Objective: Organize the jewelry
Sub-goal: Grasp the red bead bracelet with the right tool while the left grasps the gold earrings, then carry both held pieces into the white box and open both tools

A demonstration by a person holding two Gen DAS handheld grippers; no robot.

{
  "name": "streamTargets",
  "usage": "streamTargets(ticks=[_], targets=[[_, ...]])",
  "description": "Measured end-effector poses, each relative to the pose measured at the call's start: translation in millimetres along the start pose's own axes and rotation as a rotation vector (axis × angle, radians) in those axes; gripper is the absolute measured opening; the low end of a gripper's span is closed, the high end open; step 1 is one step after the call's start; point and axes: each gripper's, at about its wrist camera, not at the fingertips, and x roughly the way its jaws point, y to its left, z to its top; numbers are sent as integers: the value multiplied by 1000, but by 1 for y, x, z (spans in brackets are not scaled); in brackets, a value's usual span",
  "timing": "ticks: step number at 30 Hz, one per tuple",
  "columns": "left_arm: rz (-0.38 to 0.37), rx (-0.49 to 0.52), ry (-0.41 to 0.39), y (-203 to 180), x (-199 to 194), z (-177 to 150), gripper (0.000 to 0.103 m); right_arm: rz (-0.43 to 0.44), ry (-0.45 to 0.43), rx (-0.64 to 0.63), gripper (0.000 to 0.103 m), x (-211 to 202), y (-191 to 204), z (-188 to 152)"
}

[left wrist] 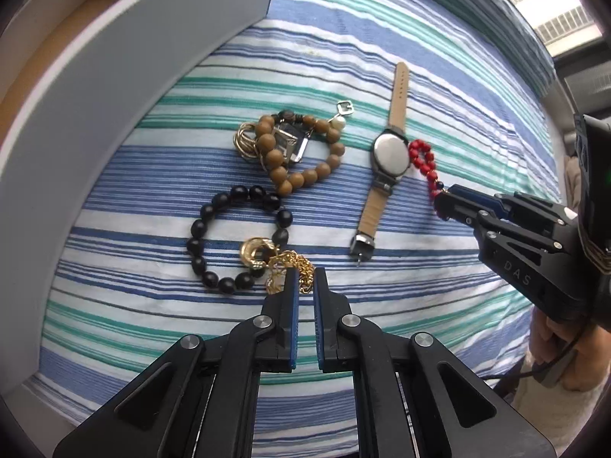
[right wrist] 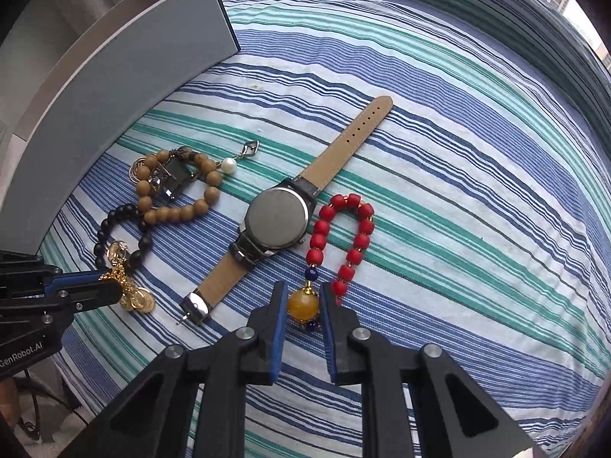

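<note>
Jewelry lies on a striped cloth (left wrist: 382, 38). My left gripper (left wrist: 306, 273) points down at the near edge of a black bead bracelet (left wrist: 236, 236) and is shut on a gold chain (left wrist: 296, 263); the chain also shows in the right wrist view (right wrist: 130, 290). My right gripper (right wrist: 302, 288) is shut on the amber bead (right wrist: 303, 305) of a red bead bracelet (right wrist: 343, 236). Between the two grippers a watch (right wrist: 277, 225) with a tan strap lies face down. A brown wooden bead bracelet (right wrist: 179, 194) sits farther back on a small dark trinket.
A grey box wall (left wrist: 114, 95) curves along the left side of the cloth. A pearl charm (right wrist: 228, 163) lies by the brown beads. A gold ring piece (left wrist: 254, 252) rests on the black bracelet. A person's hand (left wrist: 553, 343) holds the right gripper. A window is at the far right.
</note>
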Motion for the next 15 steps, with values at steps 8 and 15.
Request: streamTargets(ticks=[8,15], targets=[[-37,49,-95,-7,-66,-12,5,44,-85,10,17,-68,-8,-9],[-38,72,-172,-2,-119,-19,5,80,-151,-39,17,-128,20,-1]])
